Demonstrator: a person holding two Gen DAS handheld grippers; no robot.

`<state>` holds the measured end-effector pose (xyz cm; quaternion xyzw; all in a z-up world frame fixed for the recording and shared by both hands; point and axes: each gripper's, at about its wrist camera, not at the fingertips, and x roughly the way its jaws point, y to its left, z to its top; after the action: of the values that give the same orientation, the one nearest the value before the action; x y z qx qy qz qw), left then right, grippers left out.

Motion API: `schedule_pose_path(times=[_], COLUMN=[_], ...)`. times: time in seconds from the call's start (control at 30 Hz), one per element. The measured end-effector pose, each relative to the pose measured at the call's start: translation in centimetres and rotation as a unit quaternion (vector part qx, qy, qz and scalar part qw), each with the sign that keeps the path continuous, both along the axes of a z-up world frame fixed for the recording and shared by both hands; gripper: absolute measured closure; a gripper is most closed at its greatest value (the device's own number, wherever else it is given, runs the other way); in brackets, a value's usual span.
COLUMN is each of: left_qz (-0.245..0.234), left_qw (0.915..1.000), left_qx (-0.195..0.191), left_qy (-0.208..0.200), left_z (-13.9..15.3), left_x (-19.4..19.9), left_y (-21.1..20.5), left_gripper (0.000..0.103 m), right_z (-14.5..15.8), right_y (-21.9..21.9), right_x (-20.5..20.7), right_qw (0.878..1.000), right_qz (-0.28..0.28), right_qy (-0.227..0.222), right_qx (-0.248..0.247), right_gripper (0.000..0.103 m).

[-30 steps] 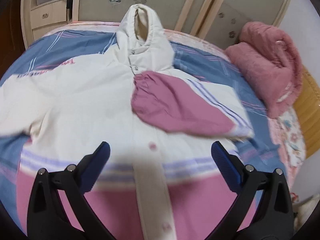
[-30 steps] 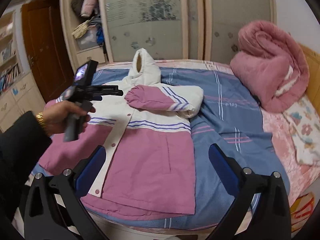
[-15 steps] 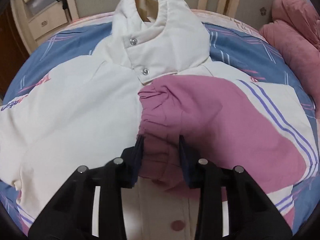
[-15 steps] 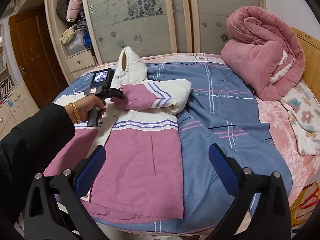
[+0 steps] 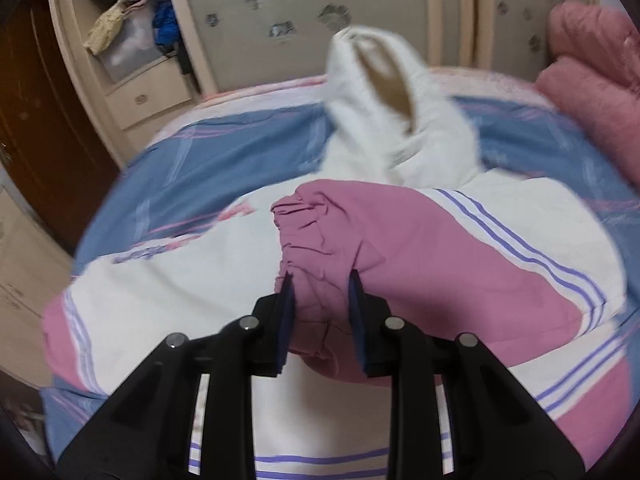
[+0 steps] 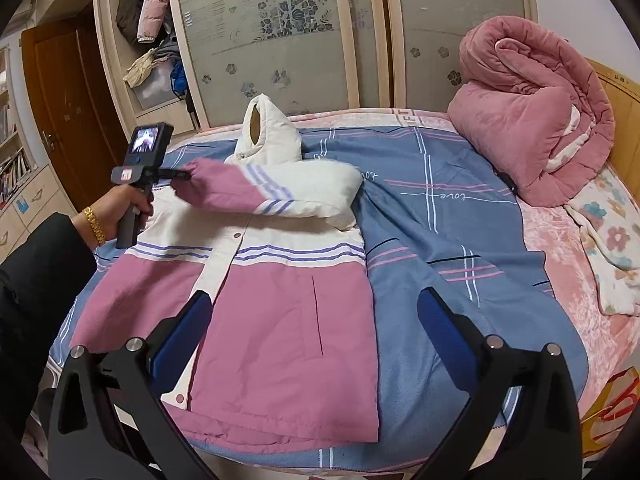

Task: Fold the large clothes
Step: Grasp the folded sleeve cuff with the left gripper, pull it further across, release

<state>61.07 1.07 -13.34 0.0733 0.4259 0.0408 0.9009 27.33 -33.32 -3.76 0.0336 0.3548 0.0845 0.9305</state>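
Note:
A pink and white hooded jacket (image 6: 280, 300) lies front up on the bed, its hood (image 6: 264, 136) pointing toward the wardrobe. Its right sleeve (image 6: 248, 192) is folded across the chest. My left gripper (image 5: 321, 292) is closing, and its blue pads press the pink cuff (image 5: 316, 240) from both sides. In the right wrist view the same gripper (image 6: 182, 175) holds the cuff slightly raised at the jacket's left side, with a hand (image 6: 120, 208) on its handle. My right gripper (image 6: 314, 298) hovers open above the jacket's lower half, holding nothing.
A blue plaid blanket (image 6: 440, 240) covers the bed. A rolled pink quilt (image 6: 528, 128) sits at the far right, with a floral cloth (image 6: 608, 248) below it. Sliding wardrobe doors (image 6: 280, 32) and shelves of clothes (image 6: 148, 20) stand behind the bed.
My left gripper went from wide open to closed on the pink cuff, then drew the sleeve leftward across the jacket. The right gripper stayed open and shifted only slightly.

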Motion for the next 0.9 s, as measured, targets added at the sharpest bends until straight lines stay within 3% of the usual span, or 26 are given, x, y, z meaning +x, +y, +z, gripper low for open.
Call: schedule_pose_path(times=[0.07, 0.1, 0.13, 0.2, 0.27, 0.37, 0.47, 0.63, 0.73, 0.9], left_qz=[0.013, 0.026, 0.032, 0.047, 0.037, 0.035, 0.041, 0.024, 0.013, -0.002], left_qw=[0.9998, 0.9993, 0.9989, 0.9970, 0.9957, 0.9938, 0.9945, 0.9957, 0.9938, 0.9934], left_qx=[0.003, 0.009, 0.016, 0.052, 0.081, 0.103, 0.075, -0.020, -0.061, -0.083], left_qy=[0.017, 0.026, 0.029, 0.031, 0.025, -0.022, -0.061, -0.088, -0.092, -0.079], left_z=[-1.8, -3.3, -4.4, -6.0, -6.6, -4.5, -0.6, 4.7, 6.0, 6.3], left_x=[0.2, 0.3, 0.4, 0.1, -0.5, -3.1, -8.1, -20.6, -27.2, -35.3], left_y=[1.4, 2.2, 2.6, 3.0, 3.4, 3.6, 3.8, 4.2, 3.7, 2.2], left_gripper=[0.071, 0.062, 0.038, 0.002, 0.002, 0.002, 0.002, 0.002, 0.002, 0.002], right_z=[0.1, 0.2, 0.3, 0.3, 0.5, 0.8, 1.2, 1.6, 1.9, 2.4], right_y=[0.1, 0.2, 0.4, 0.6, 0.9, 1.3, 1.9, 3.0, 3.6, 4.3], right_x=[-0.1, -0.2, -0.3, -0.3, -0.5, -0.8, -1.2, -2.1, -2.9, -4.0], right_qw=[1.000, 1.000, 1.000, 1.000, 1.000, 1.000, 0.999, 0.999, 0.999, 0.998], right_qz=[0.002, 0.003, 0.005, 0.008, 0.010, 0.014, 0.020, 0.028, 0.030, 0.030], right_qy=[-0.001, -0.002, -0.004, -0.004, -0.006, -0.011, -0.018, -0.024, -0.029, -0.036], right_qx=[-0.001, -0.003, -0.004, -0.008, -0.011, -0.015, -0.018, -0.026, -0.034, -0.044], right_gripper=[0.001, 0.001, 0.001, 0.001, 0.001, 0.001, 0.001, 0.001, 0.001, 0.001])
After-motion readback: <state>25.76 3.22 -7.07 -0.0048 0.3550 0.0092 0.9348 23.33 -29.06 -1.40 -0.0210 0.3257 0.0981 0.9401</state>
